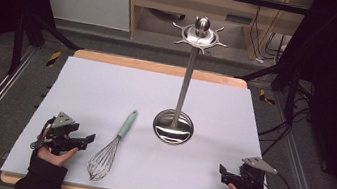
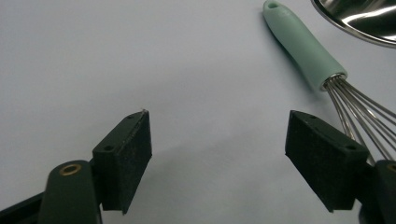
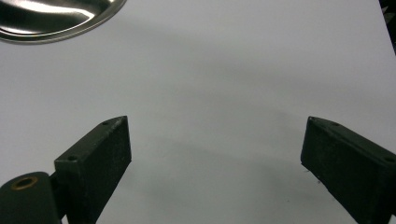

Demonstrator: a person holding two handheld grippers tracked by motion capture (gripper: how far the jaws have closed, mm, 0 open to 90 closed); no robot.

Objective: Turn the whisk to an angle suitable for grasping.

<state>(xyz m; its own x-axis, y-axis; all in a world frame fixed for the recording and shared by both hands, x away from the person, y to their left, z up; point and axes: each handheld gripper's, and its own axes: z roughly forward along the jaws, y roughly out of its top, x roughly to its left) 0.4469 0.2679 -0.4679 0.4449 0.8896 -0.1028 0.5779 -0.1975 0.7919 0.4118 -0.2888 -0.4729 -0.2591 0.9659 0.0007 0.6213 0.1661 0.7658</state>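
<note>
Whisk lies flat on the white tabletop, near-left of centre, mint handle pointing far, wire head near. Left tool rests just left of the whisk, apart from it, jaws spread wide with nothing between. Right tool sits at the near-right corner, jaws likewise wide and empty. Steel utensil stand stands upright just right of the whisk handle.

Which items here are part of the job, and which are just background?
In play:
- whisk, lying beside the left hand-held gripper
- utensil stand, upright mid-table, hooks bare

Just about:
- white mat covering the table
- wooden shelving behind
- floor cables
</note>
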